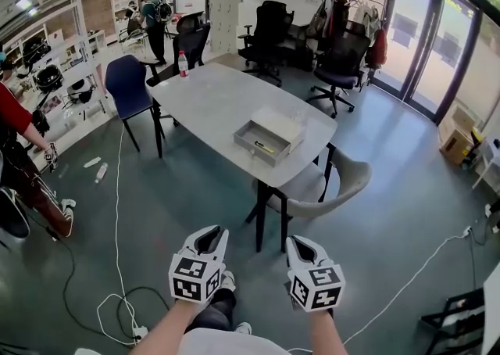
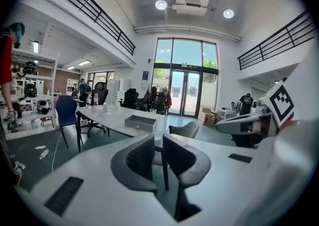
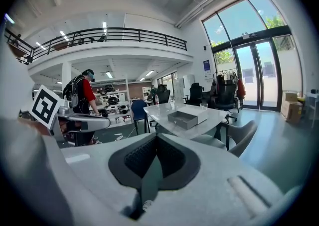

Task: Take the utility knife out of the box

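Note:
A grey open box (image 1: 268, 137) lies near the near end of the white table (image 1: 211, 99), far ahead of me. Inside it lies a small yellow-and-black utility knife (image 1: 264, 146). Both grippers hang low over the floor, well short of the table. My left gripper (image 1: 212, 236) is shut with nothing between its jaws, and my right gripper (image 1: 300, 244) is shut and empty too. In the left gripper view the left gripper (image 2: 158, 141) points toward the box (image 2: 141, 122). In the right gripper view the right gripper (image 3: 156, 141) faces the box (image 3: 187, 117).
A grey chair (image 1: 332, 187) stands at the table's near end and a blue chair (image 1: 127, 84) at its left side. A bottle (image 1: 183, 64) stands on the far end. White cables (image 1: 117, 299) run over the floor. A person in red (image 1: 12, 130) stands at the left.

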`<act>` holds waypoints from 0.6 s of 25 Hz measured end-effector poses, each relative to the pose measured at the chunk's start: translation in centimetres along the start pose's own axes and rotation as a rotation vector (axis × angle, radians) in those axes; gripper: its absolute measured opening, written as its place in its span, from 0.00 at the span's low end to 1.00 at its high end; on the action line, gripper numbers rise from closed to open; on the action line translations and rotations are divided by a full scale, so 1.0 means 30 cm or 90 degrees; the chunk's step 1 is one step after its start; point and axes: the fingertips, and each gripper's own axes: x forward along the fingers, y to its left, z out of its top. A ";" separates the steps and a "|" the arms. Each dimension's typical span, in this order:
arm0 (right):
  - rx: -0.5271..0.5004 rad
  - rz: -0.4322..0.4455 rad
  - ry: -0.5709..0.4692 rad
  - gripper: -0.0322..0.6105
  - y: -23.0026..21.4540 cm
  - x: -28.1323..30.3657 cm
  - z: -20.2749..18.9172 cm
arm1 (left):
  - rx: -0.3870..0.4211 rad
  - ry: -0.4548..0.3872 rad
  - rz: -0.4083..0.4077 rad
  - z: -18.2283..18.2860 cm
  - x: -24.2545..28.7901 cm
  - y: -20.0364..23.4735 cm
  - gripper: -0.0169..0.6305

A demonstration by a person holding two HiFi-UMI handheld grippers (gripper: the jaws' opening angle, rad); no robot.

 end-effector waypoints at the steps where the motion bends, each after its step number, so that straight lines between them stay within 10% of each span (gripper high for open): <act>1: -0.001 0.000 0.001 0.06 -0.005 0.013 0.002 | -0.001 0.000 -0.001 0.000 0.014 0.005 0.07; 15: 0.004 -0.013 0.013 0.06 -0.145 0.251 0.098 | -0.008 0.026 -0.033 0.070 0.296 0.107 0.20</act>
